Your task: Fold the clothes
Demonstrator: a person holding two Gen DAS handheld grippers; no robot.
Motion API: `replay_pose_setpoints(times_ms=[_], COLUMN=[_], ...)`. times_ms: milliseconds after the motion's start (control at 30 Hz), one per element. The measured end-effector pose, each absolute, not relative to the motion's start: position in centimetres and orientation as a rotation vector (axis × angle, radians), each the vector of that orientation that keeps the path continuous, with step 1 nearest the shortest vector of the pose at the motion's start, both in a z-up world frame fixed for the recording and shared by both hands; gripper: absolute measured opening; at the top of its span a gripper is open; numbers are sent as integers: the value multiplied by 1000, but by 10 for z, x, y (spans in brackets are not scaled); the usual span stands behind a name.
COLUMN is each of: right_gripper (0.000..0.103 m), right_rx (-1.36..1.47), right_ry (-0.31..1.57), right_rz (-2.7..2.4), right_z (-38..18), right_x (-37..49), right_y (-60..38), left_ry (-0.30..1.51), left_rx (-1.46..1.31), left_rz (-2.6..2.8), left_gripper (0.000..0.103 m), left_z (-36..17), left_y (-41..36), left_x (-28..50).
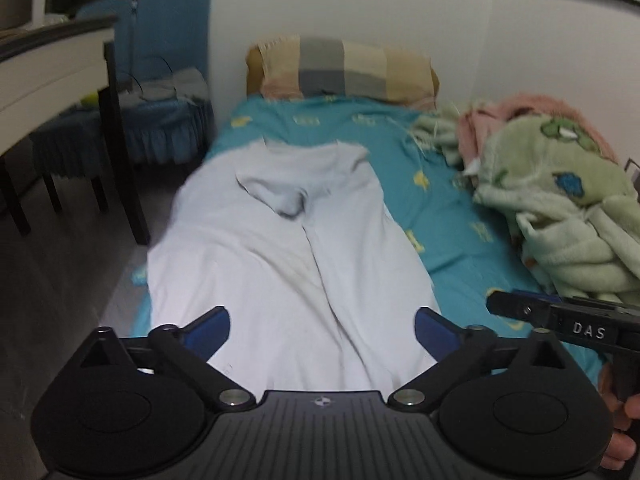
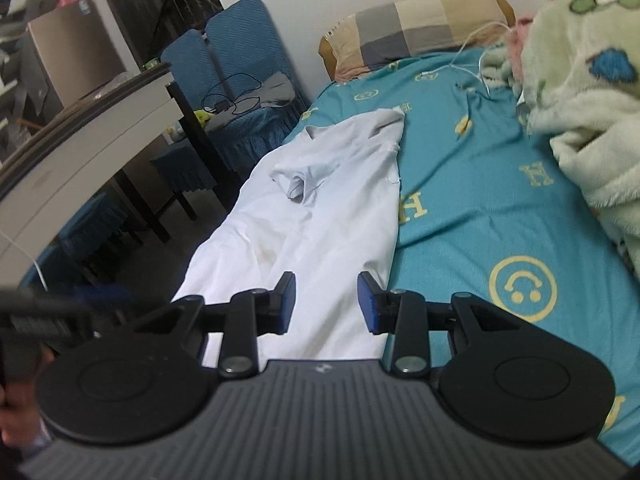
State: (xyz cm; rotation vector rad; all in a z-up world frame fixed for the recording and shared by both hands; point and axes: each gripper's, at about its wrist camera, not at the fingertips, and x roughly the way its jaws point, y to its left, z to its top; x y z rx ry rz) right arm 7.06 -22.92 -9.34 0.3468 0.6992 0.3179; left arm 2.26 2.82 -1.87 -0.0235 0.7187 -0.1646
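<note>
A white garment (image 1: 280,248) lies lengthwise along the left side of the bed, with a rumpled fold near its far end; the right wrist view shows the same garment (image 2: 320,216) by the bed's left edge. My left gripper (image 1: 322,332) hovers over its near end, open wide, with nothing between the blue pads. My right gripper (image 2: 326,302) is open above the garment's near right edge, also holding nothing. In the left wrist view, the right gripper's black body (image 1: 560,320) shows at the right edge.
The teal sheet (image 2: 480,208) covers the bed. A checked pillow (image 1: 344,68) lies at the head. A green and pink blanket pile (image 1: 560,184) fills the right side by the wall. Blue chairs (image 1: 160,80) and a white table (image 1: 48,68) stand left of the bed.
</note>
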Motion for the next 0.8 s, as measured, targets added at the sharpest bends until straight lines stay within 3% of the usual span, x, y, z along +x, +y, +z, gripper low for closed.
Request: replay_pose_setpoints(times_ms=[33, 100, 167, 367, 567, 800], right_gripper=[42, 65, 77, 77, 76, 72], right_rx=[336, 314, 292, 237, 19, -309], right_ry=[690, 672, 654, 676, 744, 899], right_rz=[316, 312, 307, 364, 524, 656], right_z=[-92, -89, -86, -67, -47, -91], right_x=[70, 67, 65, 93, 178, 298], right_y=[-228, -225, -223, -187, -76, 93], left_ry=[716, 709, 694, 637, 642, 671], left_rx=[-29, -39, -39, -14, -108, -235], left_rz=[-164, -162, -157, -114, -84, -65], left_gripper=[103, 103, 103, 103, 103, 102], left_z=[-20, -23, -22, -10, -17, -35], left_y=[31, 37, 43, 67, 115, 163], left_x=[20, 14, 8, -2, -3, 5])
